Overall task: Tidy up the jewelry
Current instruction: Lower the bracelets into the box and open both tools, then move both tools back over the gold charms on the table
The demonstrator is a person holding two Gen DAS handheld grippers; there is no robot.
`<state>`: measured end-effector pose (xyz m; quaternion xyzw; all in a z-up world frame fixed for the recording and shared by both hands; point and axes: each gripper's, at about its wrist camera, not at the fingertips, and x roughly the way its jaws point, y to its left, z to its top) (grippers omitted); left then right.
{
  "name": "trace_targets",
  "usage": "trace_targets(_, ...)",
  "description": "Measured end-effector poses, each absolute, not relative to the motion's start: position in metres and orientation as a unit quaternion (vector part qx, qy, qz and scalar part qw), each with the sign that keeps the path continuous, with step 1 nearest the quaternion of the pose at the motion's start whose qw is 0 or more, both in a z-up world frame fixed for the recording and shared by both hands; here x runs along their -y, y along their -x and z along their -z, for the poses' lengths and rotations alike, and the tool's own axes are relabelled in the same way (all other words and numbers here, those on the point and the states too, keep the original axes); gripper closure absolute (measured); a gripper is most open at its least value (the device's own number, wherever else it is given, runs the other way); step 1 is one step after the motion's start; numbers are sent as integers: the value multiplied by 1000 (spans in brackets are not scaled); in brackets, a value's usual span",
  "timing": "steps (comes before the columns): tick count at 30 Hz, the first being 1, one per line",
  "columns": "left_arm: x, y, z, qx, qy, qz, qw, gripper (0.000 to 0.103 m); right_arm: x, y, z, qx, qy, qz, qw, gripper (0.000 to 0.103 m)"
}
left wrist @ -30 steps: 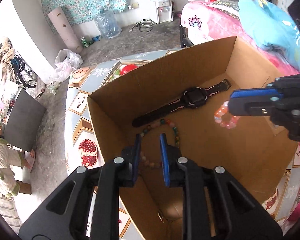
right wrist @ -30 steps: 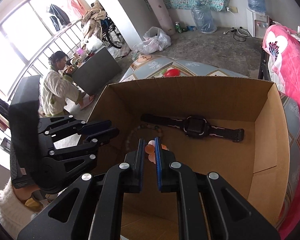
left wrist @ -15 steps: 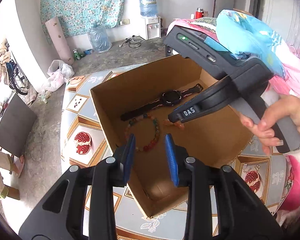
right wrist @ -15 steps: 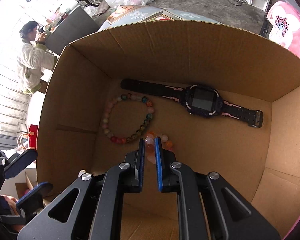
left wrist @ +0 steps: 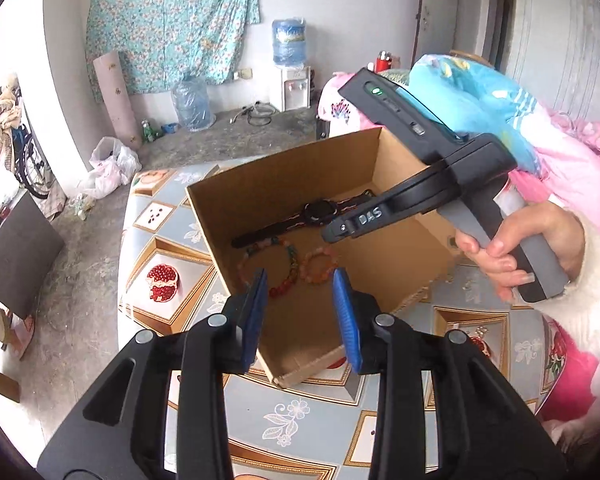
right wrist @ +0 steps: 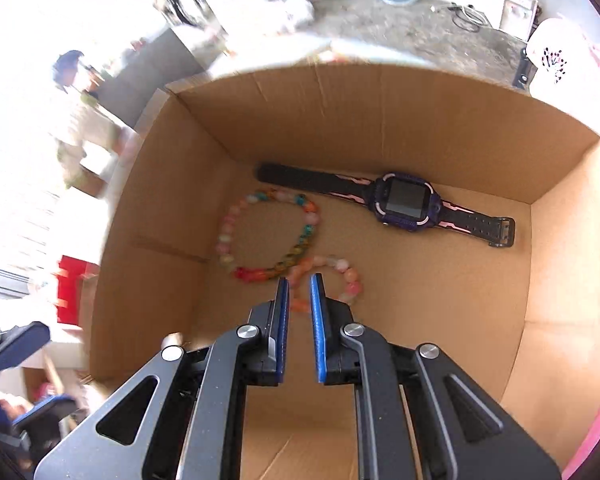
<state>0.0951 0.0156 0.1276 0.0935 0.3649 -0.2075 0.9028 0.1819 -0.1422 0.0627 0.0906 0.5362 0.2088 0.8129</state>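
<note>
The left gripper (left wrist: 300, 304) has pulled back above the box (left wrist: 284, 184), jaws opening and empty. The orange bracelet (right wrist: 342, 276), earlier pinched in the right gripper (right wrist: 299, 300), now lies on the box floor beside the beaded bracelet (right wrist: 268, 236) and watch (right wrist: 404, 200); the jaws stand narrowly parted, apparently released.

The left wrist view looks down at a slant from behind its fingers (left wrist: 342, 312), set back over the counter (left wrist: 300, 412), facing the cardboard box (left wrist: 284, 184) and the room beyond. The right wrist view looks steeply down past its fingers (right wrist: 316, 304), close inside the box (right wrist: 420, 120). Both share the box floor.
</note>
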Motion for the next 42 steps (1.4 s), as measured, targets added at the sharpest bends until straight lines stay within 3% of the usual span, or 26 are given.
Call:
trace_targets(5,-18,-28,-125,-340,-50,241,908,71,187,-85,-103,-429,-79,-244,866,65)
trace_targets(12,11,5,-42,-384,-63,250,887,71,237,-7,-89,-386,-86,-208,895,65)
trace_targets(19,41,-10,12,-410,-82,243,876,73,260,23,-27,-432,-98,-136,886,65)
trace_targets(29,67,-33,31,-417,-129,215,874,75,299,63,12,-437,-145,-116,880,65)
trace_targets(34,69,-37,28,-417,-122,212,875,83,296,65,20,-435,-145,-125,880,64)
trace_targets(37,73,-37,29,-414,-135,199,878,100,290,61,25,-426,-136,-135,884,64)
trace_targets(42,73,-26,29,-413,-144,199,877,100,271,52,36,-434,-99,-155,882,65)
